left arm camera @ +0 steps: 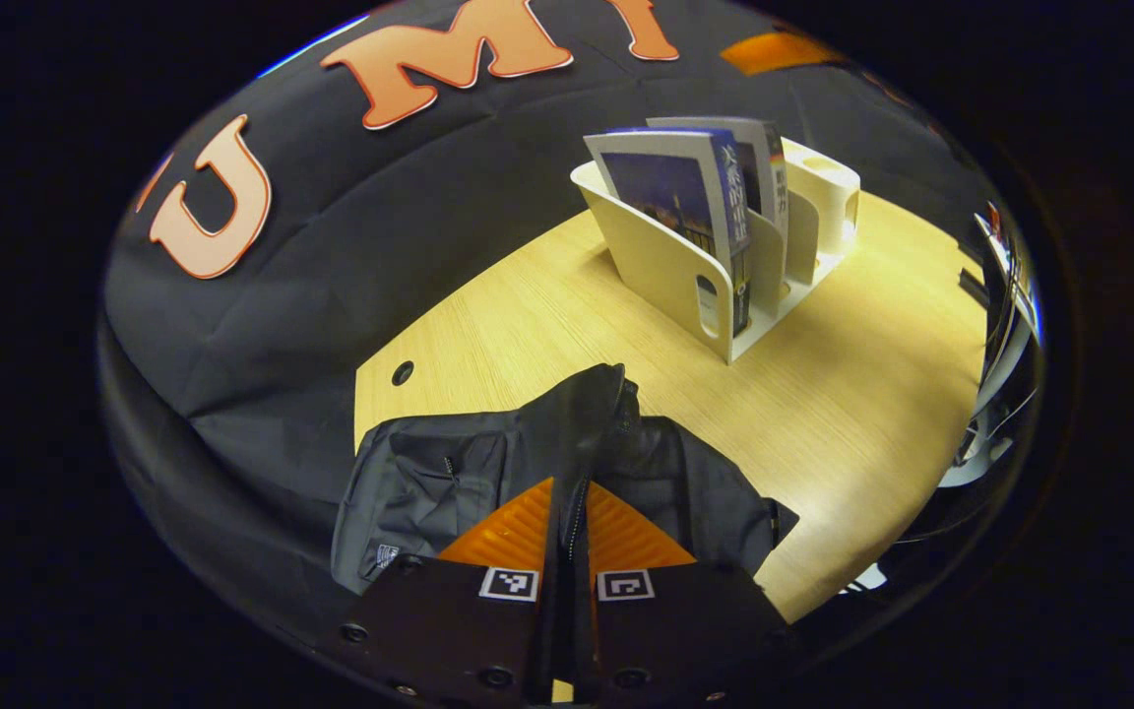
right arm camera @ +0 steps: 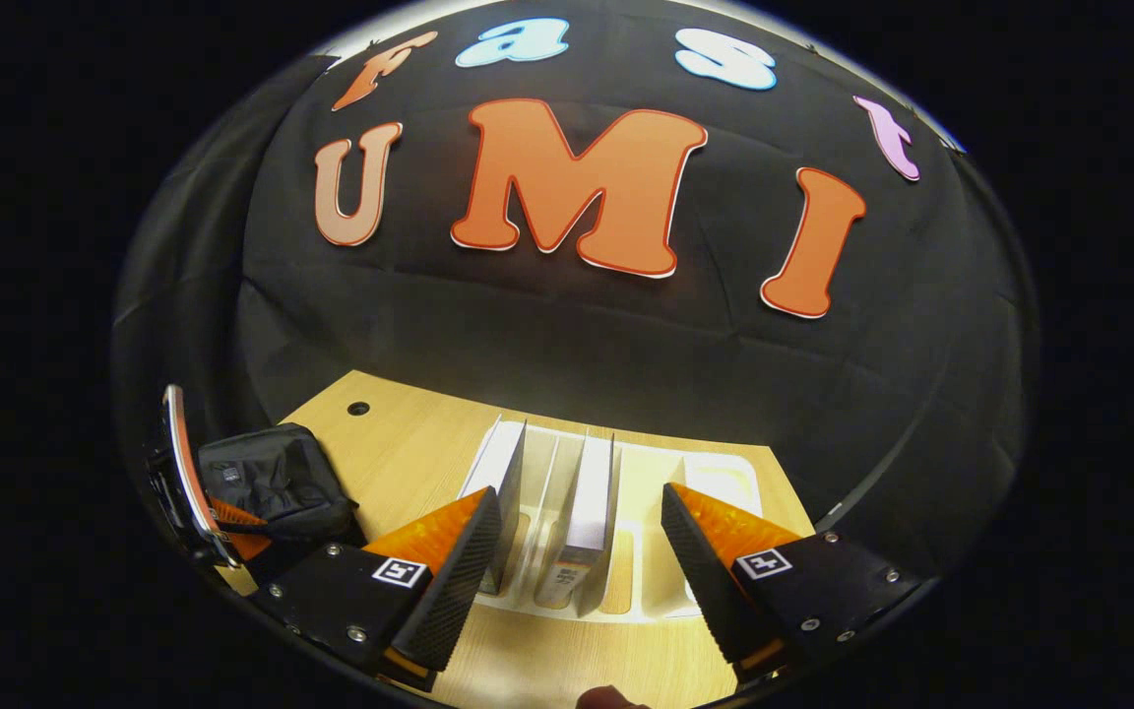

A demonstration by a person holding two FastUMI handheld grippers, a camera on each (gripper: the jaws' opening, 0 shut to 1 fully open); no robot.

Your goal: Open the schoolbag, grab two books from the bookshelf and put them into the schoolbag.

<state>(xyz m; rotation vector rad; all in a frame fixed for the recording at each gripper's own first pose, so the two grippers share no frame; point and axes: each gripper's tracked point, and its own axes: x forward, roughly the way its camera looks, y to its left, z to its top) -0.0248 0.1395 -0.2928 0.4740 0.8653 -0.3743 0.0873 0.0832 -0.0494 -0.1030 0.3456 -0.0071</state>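
Observation:
In the left gripper view, my left gripper [left arm camera: 572, 527] is shut on a raised fold of the black schoolbag [left arm camera: 429, 483], whose zipper edge runs up between the orange fingers [left arm camera: 518, 532]. Beyond it stands the white bookshelf [left arm camera: 670, 276] holding a blue-covered book [left arm camera: 680, 192] and a second book [left arm camera: 762, 162] behind it. In the right gripper view, my right gripper [right arm camera: 577, 551] hangs open above the bookshelf [right arm camera: 646, 591]. One upright book [right arm camera: 592, 502] stands between its fingers, and another book [right arm camera: 505, 468] is beside the left finger [right arm camera: 449, 566]. The schoolbag [right arm camera: 272, 483] lies far left, with the left gripper [right arm camera: 232, 517] on it.
The wooden table [left arm camera: 852, 394] carries everything; a round cable hole [left arm camera: 403, 373] sits near its back edge. The booth's black cloth wall stands close behind the table. Bare tabletop lies between the bag and the shelf.

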